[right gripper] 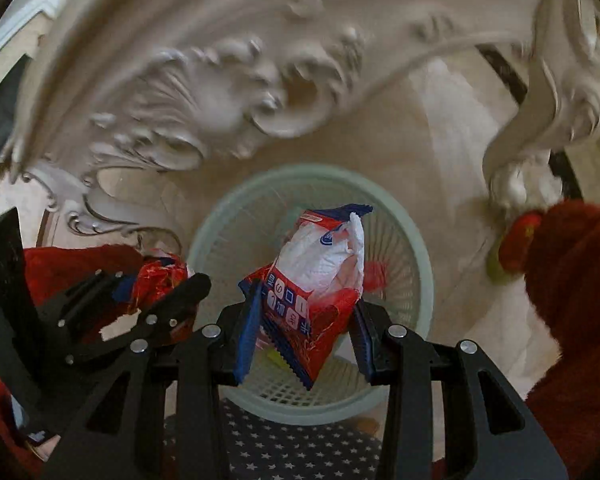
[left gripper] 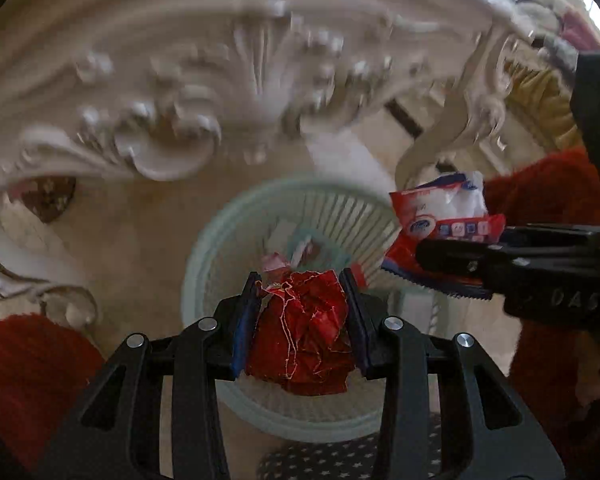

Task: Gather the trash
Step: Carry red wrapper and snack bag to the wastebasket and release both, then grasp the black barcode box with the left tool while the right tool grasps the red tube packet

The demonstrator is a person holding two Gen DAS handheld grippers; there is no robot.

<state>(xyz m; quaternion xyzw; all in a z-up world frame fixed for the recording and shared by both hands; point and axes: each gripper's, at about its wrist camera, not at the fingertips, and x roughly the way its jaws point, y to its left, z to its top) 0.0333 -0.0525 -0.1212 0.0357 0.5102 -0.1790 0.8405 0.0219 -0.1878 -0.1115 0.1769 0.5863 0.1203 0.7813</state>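
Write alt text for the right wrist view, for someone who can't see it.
The right gripper grips a red and white wrapper above a pale green slatted bin. At left, the left gripper holds crumpled red trash.

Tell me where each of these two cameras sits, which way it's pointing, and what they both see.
Left wrist: sits behind the left gripper, facing down into the pale green basket; its fingers clamp a crumpled red wrapper; red sleeves show.
Right wrist: sits behind the right gripper, facing down over the same basket; it holds a red-and-white packet; a red sleeve shows.
Shared: basket, carved white furniture, both pieces of trash, and each other's gripper.
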